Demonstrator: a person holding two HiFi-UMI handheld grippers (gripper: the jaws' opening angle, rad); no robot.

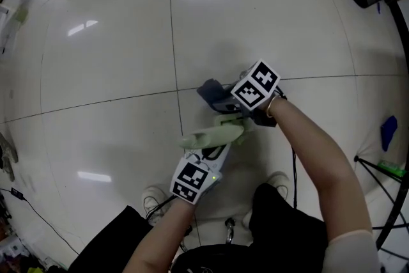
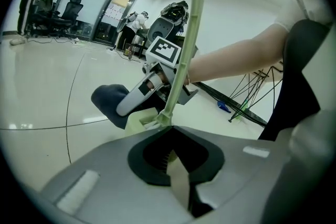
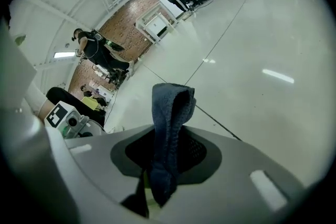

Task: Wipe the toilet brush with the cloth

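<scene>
Toilet brush (image 1: 214, 133), pale green, is held low over the tiled floor (image 1: 115, 41) between the two grippers, in front of the person's knees. The left gripper (image 1: 214, 153) has its jaws closed on the brush. In the left gripper view the thin green stem (image 2: 190, 44) rises from the jaws and runs out of the top of the picture, with a paler blocky part of the brush sitting just beyond the jaw tips. The right gripper (image 1: 233, 109) has its jaws clamped on the dark blue cloth (image 3: 170, 128). A fold of it stands up out of the jaws in the right gripper view, and in the head view the cloth (image 1: 209, 91) bunches at the far end of the brush. From the left gripper view the cloth (image 2: 110, 102) lies close against that pale end, though I cannot tell whether it actually presses on it. I judge the wiping step to be in hand, with the cloth brought to one end of the brush. The next move calls for the left gripper to keep the brush steady while the right drags the cloth along its length with light pressure, keeping the fold between jaw and plastic so the hard jaw does not scrape the brush or knock it loose.
</scene>
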